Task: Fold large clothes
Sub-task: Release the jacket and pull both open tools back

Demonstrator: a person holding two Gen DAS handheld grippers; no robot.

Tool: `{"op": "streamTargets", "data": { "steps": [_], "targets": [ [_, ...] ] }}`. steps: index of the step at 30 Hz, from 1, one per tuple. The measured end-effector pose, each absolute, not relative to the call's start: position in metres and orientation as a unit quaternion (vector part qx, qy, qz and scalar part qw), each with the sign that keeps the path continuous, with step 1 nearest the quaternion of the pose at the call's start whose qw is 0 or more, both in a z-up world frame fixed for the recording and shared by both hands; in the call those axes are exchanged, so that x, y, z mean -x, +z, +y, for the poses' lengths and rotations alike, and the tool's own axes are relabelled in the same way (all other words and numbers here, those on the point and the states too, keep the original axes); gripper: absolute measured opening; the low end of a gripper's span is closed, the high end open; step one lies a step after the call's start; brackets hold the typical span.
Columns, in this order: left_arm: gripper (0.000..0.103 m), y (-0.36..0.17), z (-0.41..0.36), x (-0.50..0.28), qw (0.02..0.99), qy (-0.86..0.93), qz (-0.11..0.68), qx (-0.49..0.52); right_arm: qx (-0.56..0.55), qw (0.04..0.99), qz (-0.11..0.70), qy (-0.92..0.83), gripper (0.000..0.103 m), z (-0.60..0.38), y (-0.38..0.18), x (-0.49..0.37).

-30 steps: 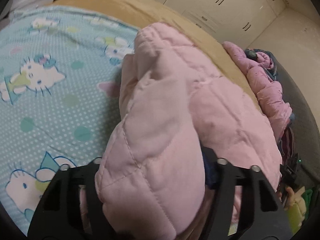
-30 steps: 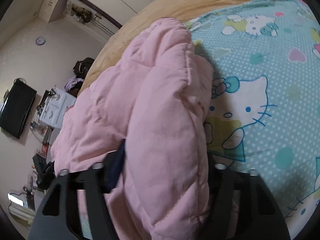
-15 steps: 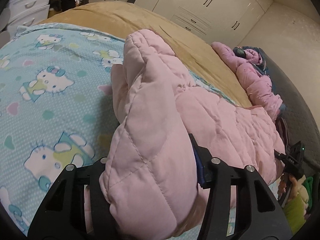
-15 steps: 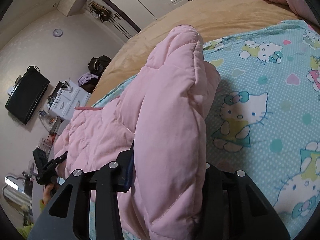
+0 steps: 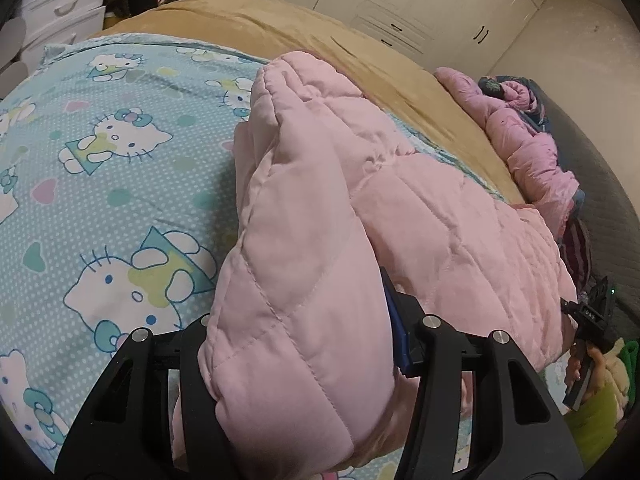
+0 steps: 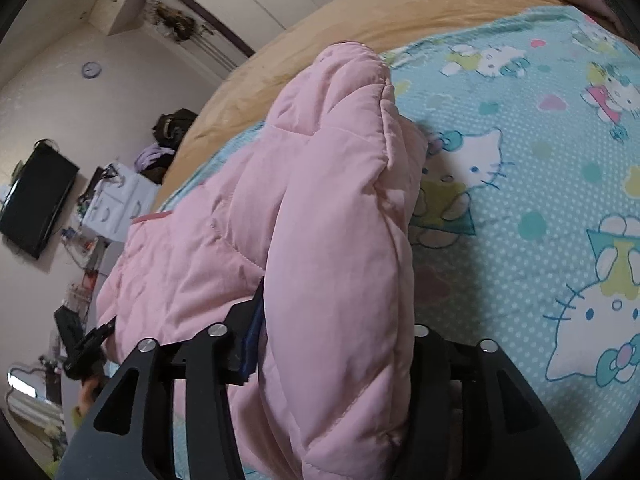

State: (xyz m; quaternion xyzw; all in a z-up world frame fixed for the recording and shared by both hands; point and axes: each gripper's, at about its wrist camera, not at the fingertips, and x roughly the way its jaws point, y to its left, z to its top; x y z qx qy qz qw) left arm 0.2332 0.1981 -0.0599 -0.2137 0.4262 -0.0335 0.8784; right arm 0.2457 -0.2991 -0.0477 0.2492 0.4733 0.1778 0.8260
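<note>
While angled down, both hand-held grippers clamp pink jacket w/ bunched folds.

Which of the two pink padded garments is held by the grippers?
The pale pink jacket on the cartoon sheet; the darker pink one lies crumpled at the bed's far edge.

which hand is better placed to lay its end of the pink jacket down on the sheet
Neither clearly: the left gripper and right gripper each clamp a bunched end of the jacket above the sheet.
</note>
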Motion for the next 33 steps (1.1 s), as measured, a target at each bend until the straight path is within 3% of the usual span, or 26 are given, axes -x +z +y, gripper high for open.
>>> {"op": "streamTargets", "data": {
  "steps": [4, 12, 15, 18, 33],
  "targets": [
    [0.049, -0.064, 0.198, -0.234, 0.877, -0.028, 0.431, 0.211, -0.251, 0.829, 0.478, 0.148, 0.073, -0.298, -0.056, -0.244],
    [0.065, -0.063, 0.195, -0.234, 0.879, -0.006, 0.44, 0.185, -0.245, 0.836, 0.478, 0.115, 0.098, -0.294, -0.049, -0.233],
    [0.074, -0.062, 0.196, -0.231, 0.876, -0.004, 0.447, 0.183, -0.217, 0.855, 0.462, 0.092, 0.099, -0.294, -0.039, -0.224],
    [0.093, -0.054, 0.196, -0.221, 0.882, 0.019, 0.442, 0.161, -0.192, 0.874, 0.439, 0.076, 0.099, -0.295, -0.026, -0.212],
    [0.094, 0.02, 0.185, -0.153, 0.924, 0.037, 0.361, 0.122, -0.094, 0.924, 0.356, 0.101, 0.099, -0.267, 0.047, -0.13]
  ]
}}
